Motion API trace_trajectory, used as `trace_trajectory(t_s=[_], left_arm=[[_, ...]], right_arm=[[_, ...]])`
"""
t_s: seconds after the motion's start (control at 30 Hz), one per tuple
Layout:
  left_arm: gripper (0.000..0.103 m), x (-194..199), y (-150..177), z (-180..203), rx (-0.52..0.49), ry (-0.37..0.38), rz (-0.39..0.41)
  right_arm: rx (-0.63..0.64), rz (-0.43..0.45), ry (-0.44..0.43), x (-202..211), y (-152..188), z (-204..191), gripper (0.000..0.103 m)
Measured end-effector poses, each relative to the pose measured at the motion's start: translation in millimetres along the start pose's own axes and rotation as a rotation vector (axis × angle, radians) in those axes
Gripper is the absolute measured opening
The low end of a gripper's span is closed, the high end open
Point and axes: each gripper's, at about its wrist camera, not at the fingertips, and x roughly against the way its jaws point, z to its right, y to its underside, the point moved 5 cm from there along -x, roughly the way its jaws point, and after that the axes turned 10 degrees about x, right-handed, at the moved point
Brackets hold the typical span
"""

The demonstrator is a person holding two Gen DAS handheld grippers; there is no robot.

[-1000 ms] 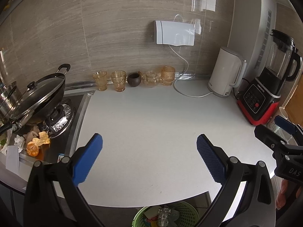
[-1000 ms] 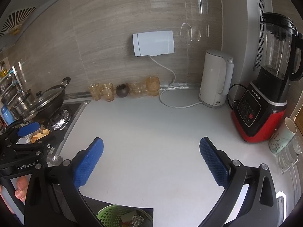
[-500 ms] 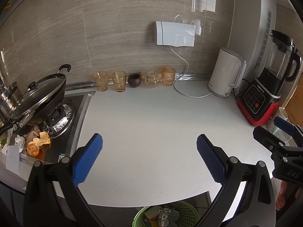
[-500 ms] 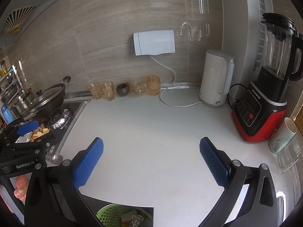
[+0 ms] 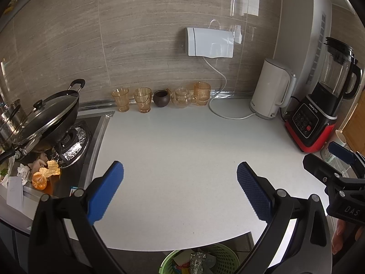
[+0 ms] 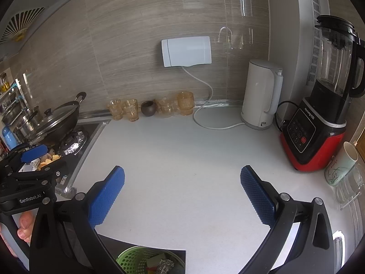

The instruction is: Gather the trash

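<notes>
While both blue-padded grippers, left gripper point(image 5: 180, 189) & right gripper point(image 6: 182, 191), hang wide open w/ nothing held, reaching the orange peel scraps point(image 5: 45, 173) risks knocking the black lidded wok point(image 5: 48, 116).

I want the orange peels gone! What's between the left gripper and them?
In the left wrist view, only bare white countertop and the stove's metal edge separate the open left gripper from the orange peels.

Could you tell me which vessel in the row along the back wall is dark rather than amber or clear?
The small round dark brown pot, third from the stove end.

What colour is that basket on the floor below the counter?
Green, a perforated basket with scraps inside; clearest in the right wrist view.
</notes>
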Motion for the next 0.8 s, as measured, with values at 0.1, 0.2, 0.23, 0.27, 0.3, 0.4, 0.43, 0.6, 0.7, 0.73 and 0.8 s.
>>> trace_trajectory(t_s=[0.1,0.2,0.23,0.27,0.3,0.4,0.43,0.6,0.7,0.73,0.8], left_arm=[[0.095,0.6,-0.7,0.2,-0.002,-0.001,0.005],[0.095,0.7,-1.3,0.1,-0.001,-0.003,0.008],[0.095,0.3,-1.5,-0.1,0.001,-0.004,0.009],[0.095,-0.1,-1.5,-0.2,0.003,-0.003,0.008],[0.095,0.1,-1.3,-0.3,0.005,0.000,0.007],[0.095,-0.7,-2.6,-0.6,0.014,0.012,0.003],[0.095,-0.6,-3.0,-0.7,0.018,0.018,0.005],[0.095,0.7,-3.0,0.9,0.006,0.004,0.027],[0.095,-0.9,-2.3,2.2,-0.003,0.003,0.020],[0.095,-1.7,-1.7,2.2,-0.001,0.006,0.013],[0.095,-3.6,-0.5,1.1,0.007,0.009,-0.001]], right_arm=[[-0.004,0.000,-0.002,0.1,0.5,0.0,0.101],[-0.004,-0.001,-0.002,0.1,1.2,-0.3,0.101],[-0.004,-0.002,-0.002,-0.1,1.5,-0.7,0.101],[-0.005,-0.002,-0.002,0.1,1.6,-0.4,0.101],[-0.005,-0.001,-0.003,0.1,1.6,-0.4,0.101],[-0.006,-0.003,-0.004,-0.6,2.5,-0.4,0.101],[-0.006,-0.003,-0.004,-0.7,2.5,-0.2,0.101],[-0.012,-0.009,-0.010,-1.9,4.9,-0.6,0.101],[-0.011,-0.010,-0.012,-1.8,5.0,-1.0,0.101],[-0.011,-0.010,-0.011,-1.6,5.0,-1.2,0.101],[-0.012,-0.010,-0.010,-1.4,5.2,-0.8,0.101]])
